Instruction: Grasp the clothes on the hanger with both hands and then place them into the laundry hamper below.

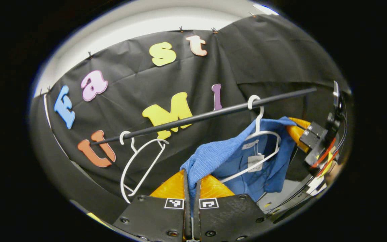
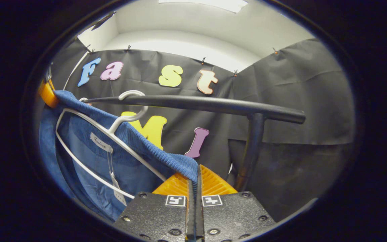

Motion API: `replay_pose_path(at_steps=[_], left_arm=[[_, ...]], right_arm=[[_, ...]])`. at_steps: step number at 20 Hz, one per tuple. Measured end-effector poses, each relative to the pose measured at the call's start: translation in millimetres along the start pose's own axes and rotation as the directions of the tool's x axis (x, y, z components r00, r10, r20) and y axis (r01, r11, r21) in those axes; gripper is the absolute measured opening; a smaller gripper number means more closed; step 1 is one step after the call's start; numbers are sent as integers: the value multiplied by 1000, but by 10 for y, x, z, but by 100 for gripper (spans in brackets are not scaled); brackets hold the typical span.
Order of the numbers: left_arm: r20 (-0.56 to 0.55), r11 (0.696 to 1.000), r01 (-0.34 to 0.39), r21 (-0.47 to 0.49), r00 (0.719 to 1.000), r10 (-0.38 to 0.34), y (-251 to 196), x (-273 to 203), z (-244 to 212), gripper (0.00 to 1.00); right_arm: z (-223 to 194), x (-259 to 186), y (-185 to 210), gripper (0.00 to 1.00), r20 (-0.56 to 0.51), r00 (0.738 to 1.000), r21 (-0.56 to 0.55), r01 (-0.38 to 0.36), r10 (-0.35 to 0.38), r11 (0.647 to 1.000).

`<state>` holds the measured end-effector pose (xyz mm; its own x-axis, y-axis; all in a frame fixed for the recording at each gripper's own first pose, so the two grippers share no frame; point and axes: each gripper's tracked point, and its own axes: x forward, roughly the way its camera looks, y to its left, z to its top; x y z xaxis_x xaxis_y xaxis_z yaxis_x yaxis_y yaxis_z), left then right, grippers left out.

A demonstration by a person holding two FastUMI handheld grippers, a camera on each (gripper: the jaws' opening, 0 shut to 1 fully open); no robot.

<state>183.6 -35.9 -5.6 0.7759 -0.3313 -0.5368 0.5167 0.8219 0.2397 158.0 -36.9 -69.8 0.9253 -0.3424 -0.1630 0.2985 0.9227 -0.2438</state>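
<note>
Left gripper [image 1: 192, 183]: fingers closed together, pinching a fold of the blue garment [image 1: 247, 158] just ahead of the tips. Beyond and to its right the garment hangs on a white hanger [image 1: 262, 148], hooked over a black rail [image 1: 207, 116]. Further right, the other gripper [image 1: 302, 134] meets the garment's far shoulder. To the left, an empty white hanger [image 1: 139, 164] hangs on the same rail.

Right gripper [image 2: 195, 181]: fingers closed on the ribbed shoulder edge of the garment [image 2: 113, 158], which spreads to its left over the hanger [image 2: 89, 148]. Rail [image 2: 197, 104] overhead, its upright post [image 2: 250, 151] just right of the tips.
</note>
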Motion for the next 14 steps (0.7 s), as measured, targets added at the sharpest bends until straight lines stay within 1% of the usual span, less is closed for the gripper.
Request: replay_pose_path(at_steps=[1, 2, 3, 4, 5, 6, 7, 9, 10, 12, 13, 14], left_arm=[[-18, 999, 15, 52, 1000, -14, -7, -12, -6, 3], [-43, 994, 37, 102, 999, -33, -13, -7, -32, 3], [-54, 991, 33, 134, 998, -26, 29, -4, -29, 7], [-76, 987, 27, 160, 997, -15, 67, -9, -54, 7], [-91, 977, 42, 208, 996, -23, 80, -32, -53, 2], [-103, 969, 77, 234, 993, -54, 69, -11, -15, 7], [-129, 966, 109, 235, 988, -80, 24, -11, -60, 2], [-156, 958, 125, 260, 984, -86, 85, -18, -57, 2], [-155, 958, 146, 245, 982, -110, 67, -31, -30, 2], [-132, 953, 221, 209, 972, -197, -58, -75, -11, 3], [-122, 949, 237, 206, 969, -215, -61, -81, 7, 3], [-144, 949, 232, 213, 968, -205, -2, -97, 6, 7]], right_arm=[[5, 0, -12, 5, 3, 1000, -9, 4, -4, 1000], [22, -4, -25, 5, 7, 1000, -14, 9, -9, 1000], [17, -3, -29, 5, 7, 1000, -14, 4, -4, 1000], [20, -4, -12, 5, 7, 1000, -12, 0, 0, 1000], [16, -10, 4, 5, 7, 1000, -22, -2, 2, 1000], [16, -6, -12, 5, 11, 1000, -32, 6, -6, 999], [21, 7, -44, 5, 13, 1000, -36, 5, -5, 999], [11, 11, -9, 5, 4, 1000, -18, -10, 10, 1000], [5, 14, -19, 5, 9, 1000, -27, -2, 2, 1000], [11, 37, -70, 5, 15, 1000, -54, 9, -8, 998], [-13, 53, -69, 5, 9, 1000, -50, 0, 1, 999], [-29, 58, -44, 5, 3, 1000, -40, -12, 12, 999]])
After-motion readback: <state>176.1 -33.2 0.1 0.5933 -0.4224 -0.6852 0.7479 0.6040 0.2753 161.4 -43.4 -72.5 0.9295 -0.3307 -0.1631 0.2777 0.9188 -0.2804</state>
